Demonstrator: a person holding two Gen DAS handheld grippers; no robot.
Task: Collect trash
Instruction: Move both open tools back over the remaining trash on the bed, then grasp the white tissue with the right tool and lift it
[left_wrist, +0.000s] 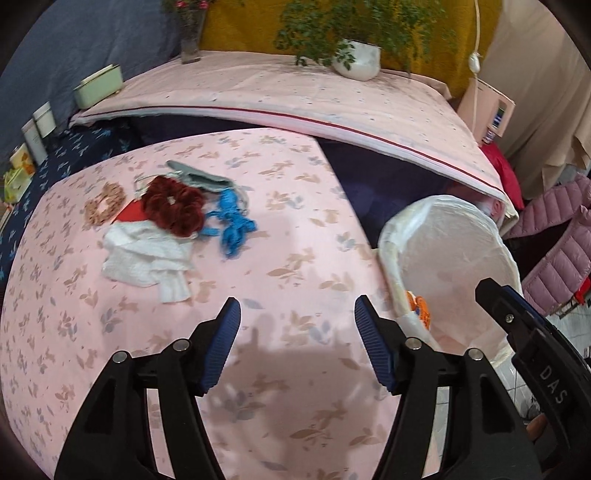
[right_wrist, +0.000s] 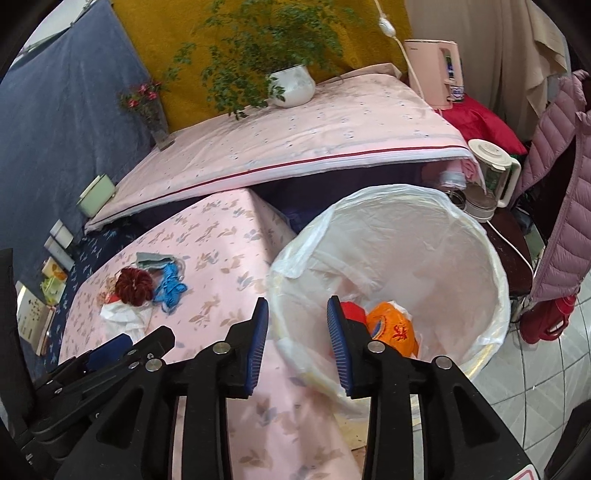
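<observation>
Trash pile (left_wrist: 162, 225) sits on the pink leaf-print tablecloth (left_wrist: 295, 258), toward the far left part of the table; pile holds a dark red scrunchie (left_wrist: 173, 210), blue tangled string (left_wrist: 232, 221), white crumpled tissue (left_wrist: 144, 258), a beige scrunchie (left_wrist: 103, 205), a red scrap (left_wrist: 131, 216) partly under the dark red scrunchie, a grey piece (left_wrist: 195, 175) at the back; items touch or overlap each other. Bin (right_wrist: 487, 258) with a white plastic liner stands just beside the table's right edge, on the tiled floor; inside it an orange wrapper (right_wrist: 393, 330) and a red item (right_wrist: 351, 312), both near the bottom. Left gripper (left_wrist: 297, 314) hangs over bare tablecloth, near side of the pile, apart from it; jaws wide apart, nothing between them. Right gripper (right_wrist: 297, 308) sits over the bin's near rim at the table edge; jaws parted narrowly, nothing gripped, the red item just past the right fingertip. Behind: second pink cloth surface with a potted plant (right_wrist: 291, 86) and a glass vase of flowers (right_wrist: 155, 118); pink puffer jacket (right_wrist: 561, 184) hangs at right; kettle (right_wrist: 491, 177) behind the bin.
</observation>
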